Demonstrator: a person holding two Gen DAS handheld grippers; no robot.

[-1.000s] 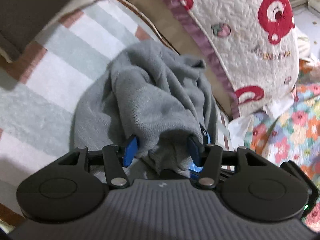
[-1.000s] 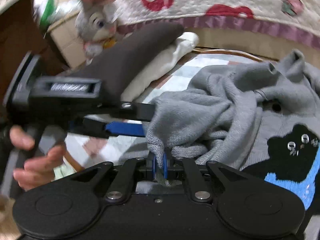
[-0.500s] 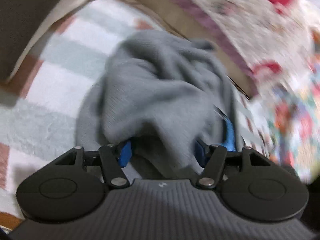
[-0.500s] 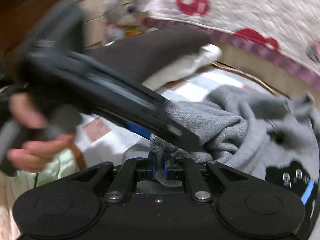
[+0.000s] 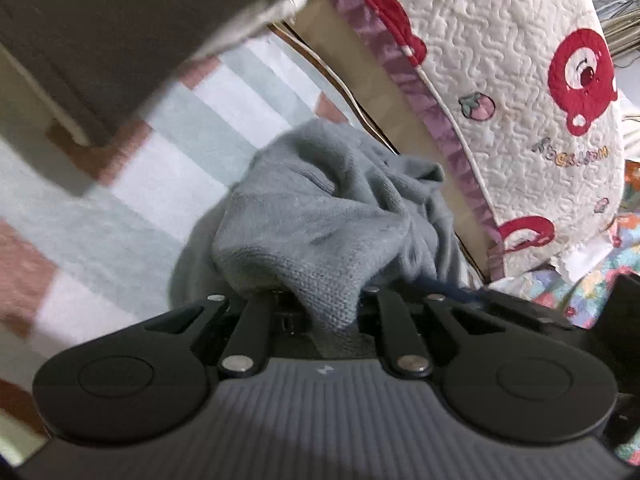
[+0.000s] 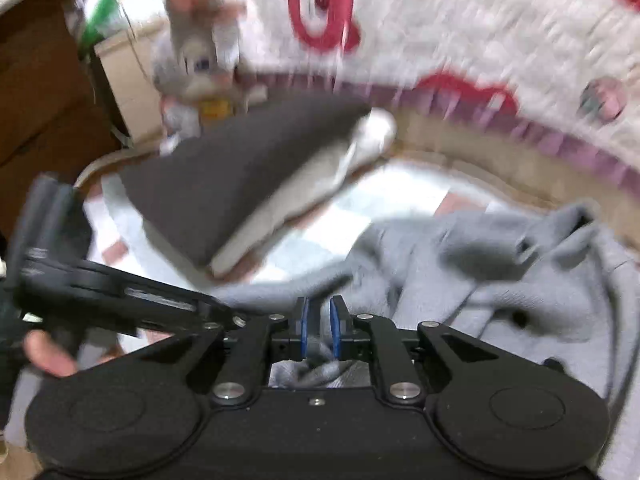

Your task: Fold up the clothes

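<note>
A crumpled grey knit sweater [image 5: 320, 220] lies on a striped mat [image 5: 140, 208]. My left gripper [image 5: 324, 300] is closing, its jaws drawn in on a bunch of the knit that covers the pads. In the right wrist view the sweater [image 6: 500, 280] spreads to the right. My right gripper [image 6: 320, 320] is opening a little, and a fold of the sweater still sits between its blue pads [image 6: 305, 328]. The left gripper [image 6: 224, 310] comes in from the left beside it, held by a hand [image 6: 44, 356].
A folded dark brown and cream stack [image 6: 240, 184] lies on the mat behind the grippers. A quilted cream cover with red figures [image 5: 520, 100] rises along the far side. A plush rabbit [image 6: 196, 60] and a cardboard box [image 6: 40, 80] stand at the back left. Floral fabric [image 5: 616, 248] lies at the right.
My left jaws went from wide apart around the sweater to closed on it. Both grippers rose and shifted, dragging the knit. The right pads stand slightly further apart.
</note>
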